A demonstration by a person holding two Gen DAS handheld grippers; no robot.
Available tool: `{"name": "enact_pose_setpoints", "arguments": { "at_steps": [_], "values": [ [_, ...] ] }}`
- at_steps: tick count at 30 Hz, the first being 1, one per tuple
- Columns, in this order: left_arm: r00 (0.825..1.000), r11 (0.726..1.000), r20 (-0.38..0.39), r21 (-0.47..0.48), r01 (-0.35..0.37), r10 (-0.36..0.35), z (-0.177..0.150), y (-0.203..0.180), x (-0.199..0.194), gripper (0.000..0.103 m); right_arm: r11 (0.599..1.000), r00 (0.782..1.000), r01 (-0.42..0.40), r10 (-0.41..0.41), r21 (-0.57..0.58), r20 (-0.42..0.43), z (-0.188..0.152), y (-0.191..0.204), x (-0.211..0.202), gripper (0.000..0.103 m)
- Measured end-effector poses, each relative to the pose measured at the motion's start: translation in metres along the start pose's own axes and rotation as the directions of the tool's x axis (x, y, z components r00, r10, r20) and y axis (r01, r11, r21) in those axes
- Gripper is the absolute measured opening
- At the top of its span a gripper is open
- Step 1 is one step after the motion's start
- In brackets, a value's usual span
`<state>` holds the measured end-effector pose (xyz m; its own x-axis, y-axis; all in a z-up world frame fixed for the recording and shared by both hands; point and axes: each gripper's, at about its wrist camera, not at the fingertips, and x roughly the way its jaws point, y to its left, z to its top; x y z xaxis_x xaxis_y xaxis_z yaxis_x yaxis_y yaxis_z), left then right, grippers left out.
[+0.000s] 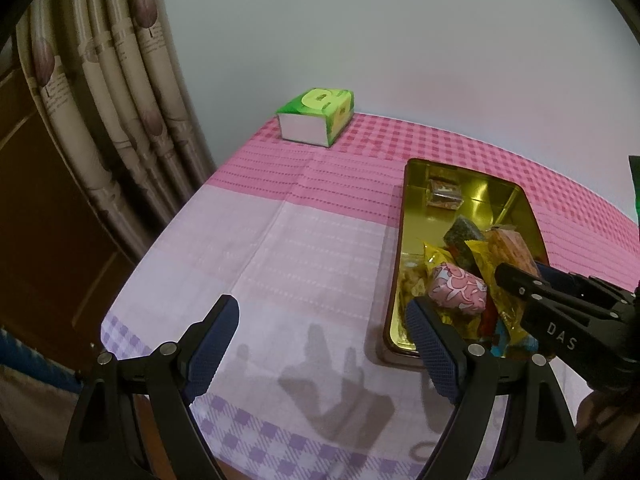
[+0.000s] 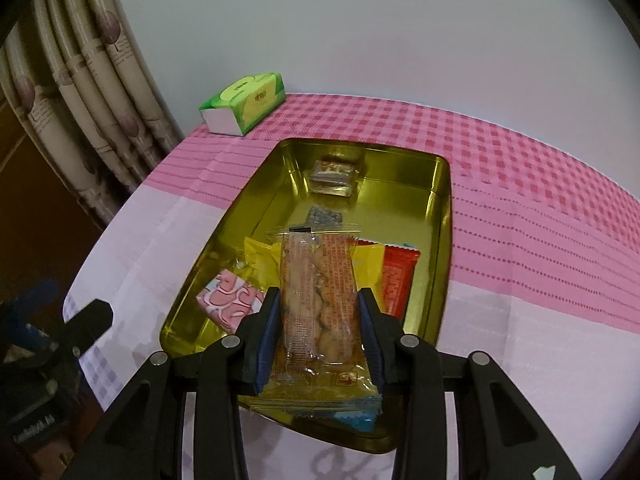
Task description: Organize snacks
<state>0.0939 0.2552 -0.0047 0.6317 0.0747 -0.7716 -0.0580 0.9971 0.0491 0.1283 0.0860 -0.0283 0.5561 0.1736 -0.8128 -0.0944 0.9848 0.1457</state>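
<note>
While the right gripper [image 2: 318, 320] pinches a clear packet of peanut biscuits [image 2: 318, 292] between its blue pads [image 2: 269, 328], it holds that packet just above the near half of the gold tin tray [image 2: 256, 184]. The packet runs lengthwise away from the camera, over a heap of other snacks in the tray: a pink-and-white wrapped sweet [image 2: 230, 300] to the left, a yellow packet [image 2: 258, 260] behind it, a red packet [image 2: 398, 280] to the right and a blue-edged packet [image 2: 356, 420] at the near rim. A small clear-wrapped snack [image 2: 334, 176] lies alone at the far end of the tray. The left gripper [image 1: 322, 344] hangs with its jaws wide apart and nothing between them, over the pink-and-lilac tablecloth [image 1: 280, 240] just left of the tray's near corner. A green tissue pack [image 1: 316, 120] sits at the far left of the table, well apart from the tray, near the patterned curtain [image 1: 104, 92].
</note>
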Motion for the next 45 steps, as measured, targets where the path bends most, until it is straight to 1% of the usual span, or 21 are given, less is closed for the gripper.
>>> {"name": "enact_pose_setpoints", "arguments": {
  "at_steps": [7, 14, 20, 24, 26, 30, 39, 44, 45],
  "values": [
    [1.0, 1.0, -0.007, -0.011, -0.008, 0.008, 0.0, 0.004, 0.002, 0.086, 0.997, 0.999, 0.035, -0.035, 0.066, 0.002, -0.002, 0.004, 0.002, 0.038],
    [1.0, 1.0, -0.007, -0.01, -0.018, 0.018, 0.0, 0.006, 0.002, 0.086, 0.995, 0.998, 0.062, -0.063, 0.075, 0.014, -0.006, 0.008, 0.001, 0.039],
    [1.0, 1.0, -0.004, -0.007, -0.019, 0.019, 0.001, 0.006, 0.001, 0.086, 0.996, 0.998, 0.066, -0.067, 0.063, 0.013, -0.008, 0.01, -0.001, 0.048],
    [1.0, 1.0, -0.004, 0.002, -0.022, 0.022, 0.0, 0.002, 0.002, 0.086, 0.997, 0.998, 0.058, -0.059, 0.054, 0.015, -0.01, 0.01, -0.003, 0.062],
    [1.0, 1.0, 0.002, 0.01, -0.022, 0.022, 0.0, 0.0, 0.001, 0.086, 0.997, 0.998, 0.065, -0.066, 0.038, 0.02, -0.011, 0.012, -0.005, 0.067],
    [1.0, 0.999, 0.009, 0.023, -0.022, 0.022, -0.002, -0.004, -0.002, 0.086, 0.997, 0.997, 0.073, -0.074, 0.012, 0.037, -0.012, 0.013, -0.01, 0.079],
    [1.0, 0.999, 0.013, 0.038, -0.029, 0.029, -0.003, -0.008, -0.003, 0.086, 0.993, 0.992, 0.115, -0.115, 0.0, 0.052, -0.021, 0.009, -0.024, 0.088],
    [0.999, 0.998, 0.018, 0.06, -0.032, 0.031, -0.005, -0.013, -0.005, 0.086, 0.985, 0.984, 0.17, -0.167, -0.039, 0.064, -0.032, 0.008, -0.036, 0.094],
    [0.999, 0.998, 0.017, 0.064, -0.029, 0.028, -0.005, -0.013, -0.005, 0.086, 0.98, 0.98, 0.191, -0.187, -0.053, 0.067, -0.035, 0.009, -0.038, 0.095]
  ]
}}
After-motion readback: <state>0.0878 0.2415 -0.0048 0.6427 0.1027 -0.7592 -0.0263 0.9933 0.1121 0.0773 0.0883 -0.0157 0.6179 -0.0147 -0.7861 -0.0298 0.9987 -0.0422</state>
